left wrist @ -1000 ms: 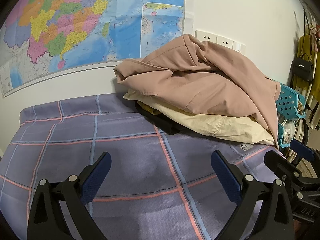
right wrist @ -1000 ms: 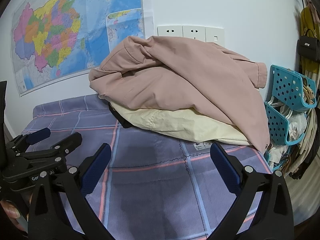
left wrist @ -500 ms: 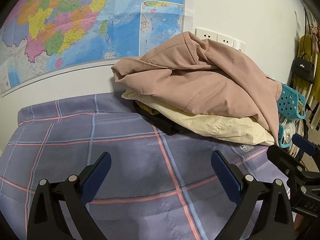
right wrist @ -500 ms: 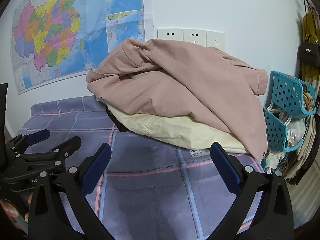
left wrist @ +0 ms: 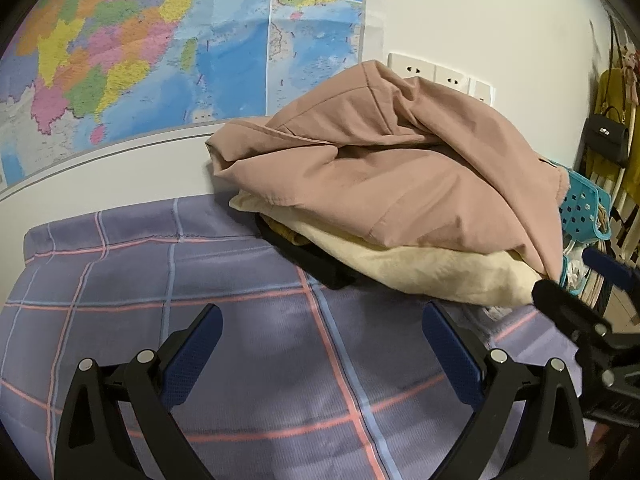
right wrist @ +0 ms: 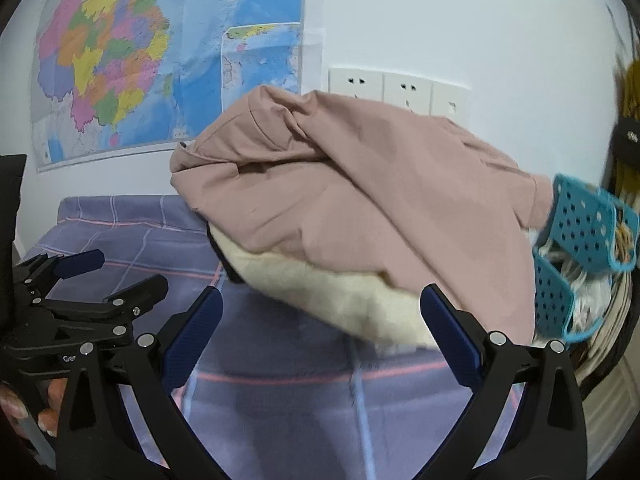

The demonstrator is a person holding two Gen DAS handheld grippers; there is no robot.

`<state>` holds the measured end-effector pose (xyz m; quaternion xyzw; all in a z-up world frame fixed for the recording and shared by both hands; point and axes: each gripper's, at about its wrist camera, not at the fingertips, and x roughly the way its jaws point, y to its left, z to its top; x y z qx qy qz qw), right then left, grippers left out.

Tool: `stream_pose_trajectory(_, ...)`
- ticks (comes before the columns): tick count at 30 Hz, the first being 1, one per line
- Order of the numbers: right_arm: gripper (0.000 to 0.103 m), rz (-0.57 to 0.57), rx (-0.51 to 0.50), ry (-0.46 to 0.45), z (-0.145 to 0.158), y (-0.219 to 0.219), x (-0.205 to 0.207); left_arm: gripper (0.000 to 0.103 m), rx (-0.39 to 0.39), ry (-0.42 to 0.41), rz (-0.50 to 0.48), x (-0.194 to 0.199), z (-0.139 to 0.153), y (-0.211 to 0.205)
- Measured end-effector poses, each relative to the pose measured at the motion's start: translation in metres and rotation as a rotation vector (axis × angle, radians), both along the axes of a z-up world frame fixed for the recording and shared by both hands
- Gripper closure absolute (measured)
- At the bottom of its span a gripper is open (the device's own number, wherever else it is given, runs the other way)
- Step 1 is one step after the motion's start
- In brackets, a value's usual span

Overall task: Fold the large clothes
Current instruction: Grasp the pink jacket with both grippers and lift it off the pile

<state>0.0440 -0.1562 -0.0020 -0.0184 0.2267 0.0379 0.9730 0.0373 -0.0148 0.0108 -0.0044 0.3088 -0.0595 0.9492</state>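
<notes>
A heap of clothes lies at the back of a purple checked sheet (left wrist: 248, 320). A dusty pink jacket (left wrist: 392, 176) is on top, with a cream garment (left wrist: 432, 272) and a dark one (left wrist: 316, 264) under it. The pink jacket (right wrist: 360, 200) and cream garment (right wrist: 332, 300) fill the middle of the right wrist view. My left gripper (left wrist: 320, 348) is open and empty above the sheet, short of the heap. My right gripper (right wrist: 320, 344) is open and empty, close in front of the heap. The left gripper also shows in the right wrist view (right wrist: 96, 284), and the right gripper's fingers show in the left wrist view (left wrist: 576, 304).
A large coloured map (left wrist: 160, 52) hangs on the white wall behind. Wall sockets (right wrist: 396, 90) sit above the heap. A teal perforated basket rack (right wrist: 580, 248) with items stands at the right edge. Bags (left wrist: 608, 136) hang at the far right.
Both grippers have moved forward towards the heap, which now looks larger and nearer. The right one has come closest. Both stay open.
</notes>
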Motion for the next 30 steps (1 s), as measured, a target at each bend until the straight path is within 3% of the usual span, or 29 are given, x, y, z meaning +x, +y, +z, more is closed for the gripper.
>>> stream_pose_trajectory(12,0.006,0.157,-0.344,-0.128,0.062,0.051,0.114,0.007,-0.043,0.053,0.059,0.084,-0.007,0.029)
stream_pose_trajectory(19,0.006,0.283,-0.581,-0.108,0.051,0.095,0.183,0.007,-0.059,0.068,0.098,0.099,-0.019,0.048)
stream_pose_trajectory(22,0.006,0.326,-0.617,-0.081,0.047,0.103,0.206,0.007,-0.069,0.08,0.103,0.107,-0.025,0.054)
stream_pose_trajectory(23,0.01,0.349,-0.615,-0.075,0.046,0.104,0.209,0.007,-0.07,0.081,0.104,0.108,-0.026,0.055)
stream_pose_trajectory(24,0.021,0.375,-0.615,-0.064,0.048,0.104,0.214,0.007,-0.069,0.08,0.102,0.109,-0.027,0.056)
stream_pose_trajectory(25,0.057,0.408,-0.593,-0.037,0.05,0.102,0.216,0.007,-0.07,0.079,0.102,0.11,-0.027,0.057)
stream_pose_trajectory(26,0.081,0.425,-0.558,0.006,0.055,0.099,0.22,0.007,-0.074,0.076,0.099,0.111,-0.028,0.058)
stream_pose_trajectory(28,0.087,0.452,-0.48,0.007,0.072,0.087,0.214,0.007,-0.084,0.064,0.089,0.112,-0.027,0.06)
stream_pose_trajectory(30,0.09,0.422,-0.413,-0.047,0.098,0.068,0.201,0.007,-0.089,0.044,0.073,0.112,-0.025,0.06)
